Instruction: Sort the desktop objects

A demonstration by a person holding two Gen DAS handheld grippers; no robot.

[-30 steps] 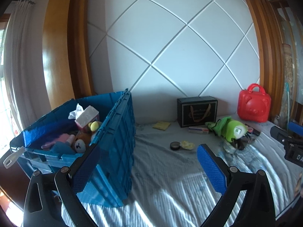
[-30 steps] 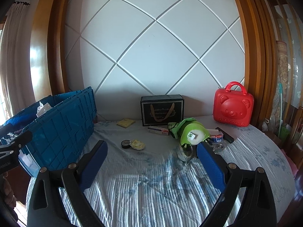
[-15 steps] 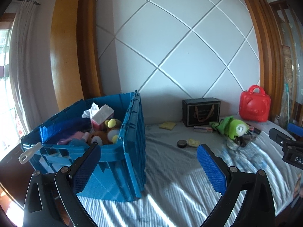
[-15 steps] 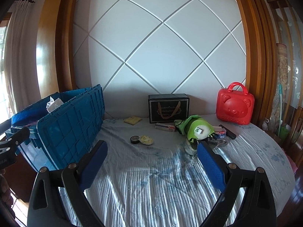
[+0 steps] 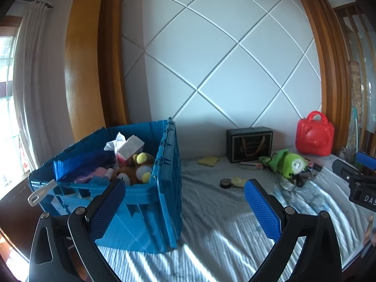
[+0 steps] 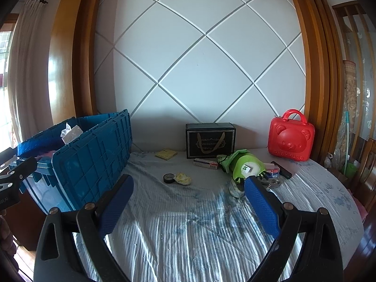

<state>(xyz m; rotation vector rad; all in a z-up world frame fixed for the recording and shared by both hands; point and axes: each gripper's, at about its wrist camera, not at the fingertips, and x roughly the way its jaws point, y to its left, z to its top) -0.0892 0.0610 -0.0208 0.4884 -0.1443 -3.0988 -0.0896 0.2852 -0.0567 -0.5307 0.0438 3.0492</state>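
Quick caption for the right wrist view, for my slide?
Open right gripper faces a green plush, black box and red case; blue crate at left.

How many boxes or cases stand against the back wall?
2: a black box in the middle and a red bear case to its right. Others may be hidden behind the blue crate.

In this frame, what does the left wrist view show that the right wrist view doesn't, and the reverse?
Left wrist only: the blue crate's inside, with plush toys beside the tissue box, and the right claw's side at the frame edge.
Right wrist only: the roll of clear tape under the green plush, in clear sight.
Both: red bear case, black gift box, yellow notepad, each with its own claw open and empty.
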